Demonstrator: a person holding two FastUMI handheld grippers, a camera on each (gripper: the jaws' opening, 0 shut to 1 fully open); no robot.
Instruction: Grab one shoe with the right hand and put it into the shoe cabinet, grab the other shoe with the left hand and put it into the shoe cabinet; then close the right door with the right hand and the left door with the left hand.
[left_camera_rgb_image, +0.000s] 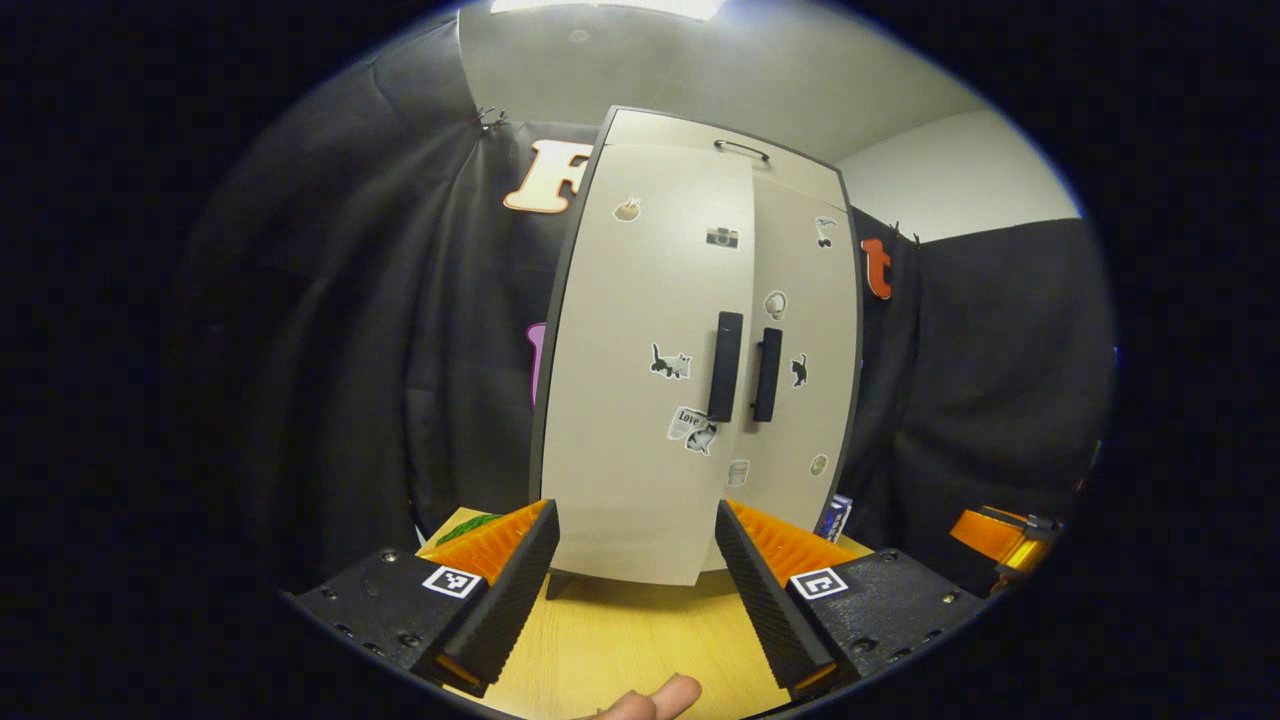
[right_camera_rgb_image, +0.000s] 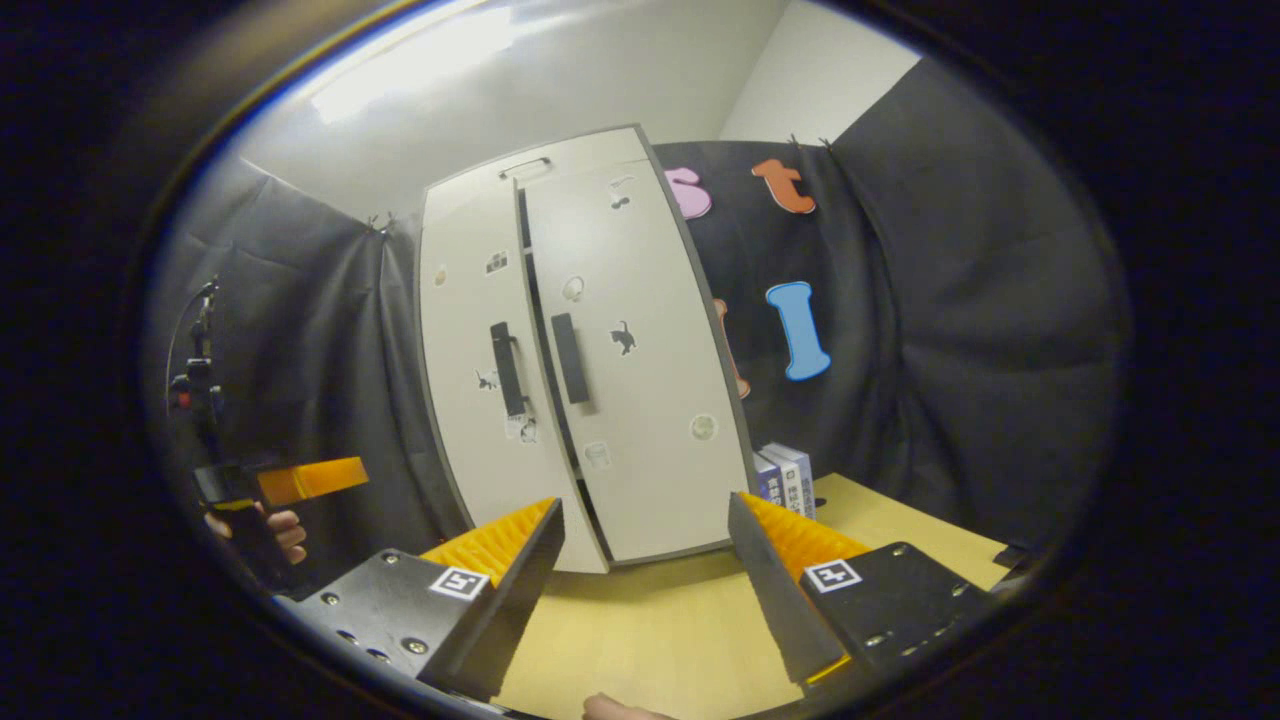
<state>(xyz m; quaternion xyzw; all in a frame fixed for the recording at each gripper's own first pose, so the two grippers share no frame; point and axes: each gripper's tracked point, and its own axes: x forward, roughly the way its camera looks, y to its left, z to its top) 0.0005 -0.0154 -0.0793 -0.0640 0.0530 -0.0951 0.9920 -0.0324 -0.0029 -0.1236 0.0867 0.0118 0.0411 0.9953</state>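
The beige shoe cabinet (left_camera_rgb_image: 640, 380) stands on the wooden table, its two doors almost together. In the left gripper view the left door (left_camera_rgb_image: 630, 300) stands slightly proud of the right door (left_camera_rgb_image: 810, 330). Two dark vertical handles (left_camera_rgb_image: 725, 365) sit side by side at the middle. In the right gripper view a thin dark gap runs between the left door (right_camera_rgb_image: 470, 330) and the right door (right_camera_rgb_image: 640, 330). My left gripper (left_camera_rgb_image: 635, 590) is open and holds nothing, a short way in front of the cabinet's base. My right gripper (right_camera_rgb_image: 645, 590) is open too, nothing between its fingers.
The yellow tabletop (left_camera_rgb_image: 620, 650) runs from the cabinet's foot toward me. Books (right_camera_rgb_image: 785, 480) stand against the cabinet's right side. A hand holds the left gripper (right_camera_rgb_image: 290, 485) at the far left. The right gripper (left_camera_rgb_image: 1000, 540) shows at the far right. Black cloth surrounds the booth.
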